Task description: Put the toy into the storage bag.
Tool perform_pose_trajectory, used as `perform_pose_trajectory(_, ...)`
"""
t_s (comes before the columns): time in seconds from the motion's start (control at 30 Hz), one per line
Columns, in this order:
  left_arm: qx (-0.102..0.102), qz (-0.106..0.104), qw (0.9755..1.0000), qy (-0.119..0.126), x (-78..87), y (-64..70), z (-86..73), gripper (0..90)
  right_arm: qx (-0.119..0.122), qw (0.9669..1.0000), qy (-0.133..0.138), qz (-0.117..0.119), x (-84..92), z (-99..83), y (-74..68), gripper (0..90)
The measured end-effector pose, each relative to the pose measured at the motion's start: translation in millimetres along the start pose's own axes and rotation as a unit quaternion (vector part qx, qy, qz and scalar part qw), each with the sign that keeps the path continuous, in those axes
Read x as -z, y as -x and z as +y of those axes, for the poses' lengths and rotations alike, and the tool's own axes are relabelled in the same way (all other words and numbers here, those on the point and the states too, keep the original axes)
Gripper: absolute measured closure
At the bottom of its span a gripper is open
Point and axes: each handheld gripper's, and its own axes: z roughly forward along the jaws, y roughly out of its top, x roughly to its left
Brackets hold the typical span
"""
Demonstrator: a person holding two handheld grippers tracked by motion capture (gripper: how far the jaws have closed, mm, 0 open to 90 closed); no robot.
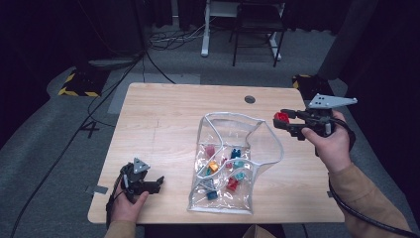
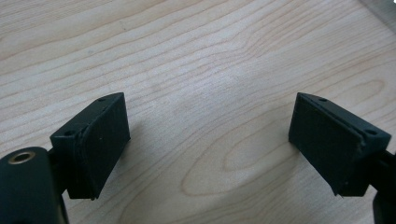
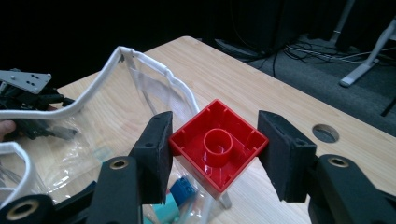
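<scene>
The right claw (image 3: 212, 154) is clamping a red brick (image 3: 217, 147) by two opposite corners, hollow underside facing the camera, and is holding it in the air just beside the raised white-trimmed mouth of a clear plastic bag (image 1: 233, 163). The brick is looking light, stiff and smooth-sided; gripping corner to corner is risking a twist or slip, so flat opposite walls would be the safer hold. The bag is lying on the wooden counter (image 1: 163, 114), already holding small coloured bricks (image 1: 225, 171), and its soft film is likely to sag. The left claw (image 2: 210, 140) is resting apart and empty over bare counter, well away from the bag.
</scene>
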Motion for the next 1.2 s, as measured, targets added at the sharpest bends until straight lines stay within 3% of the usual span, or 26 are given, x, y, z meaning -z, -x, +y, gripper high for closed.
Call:
perform_pose_trajectory(0.2, 0.000, 0.000, 1.0000, 0.000, 0.0, 0.0, 0.0, 12.7, 0.007, 0.9998, 0.000, 0.017, -13.2, 8.9, -9.4, 47.9)
perform_pose_trajectory(0.47, 0.000, 0.000, 1.0000, 0.000, 0.0, -0.1, 0.1, 12.7, 0.018, 0.9990, -0.002, 0.041, -43.6, 20.1, -27.2, 47.9)
perform_pose_trajectory(0.83, 0.000, -0.001, 1.0000, 0.000, -0.2, -0.1, 0.2, 12.6, 0.021, 0.9975, -0.014, 0.066, -73.6, 23.4, -42.3, 47.9)
perform_pose_trajectory(1.13, 0.000, -0.001, 1.0000, 0.000, -0.2, -0.1, 0.3, 12.6, 0.025, 0.9948, -0.056, 0.081, -102.8, 15.7, -53.5, 47.9)
perform_pose_trajectory(1.2, 0.000, -0.001, 1.0000, 0.000, -0.2, -0.1, 0.3, 12.6, 0.024, 0.9927, -0.083, 0.084, -112.6, 14.1, -55.7, 47.9)
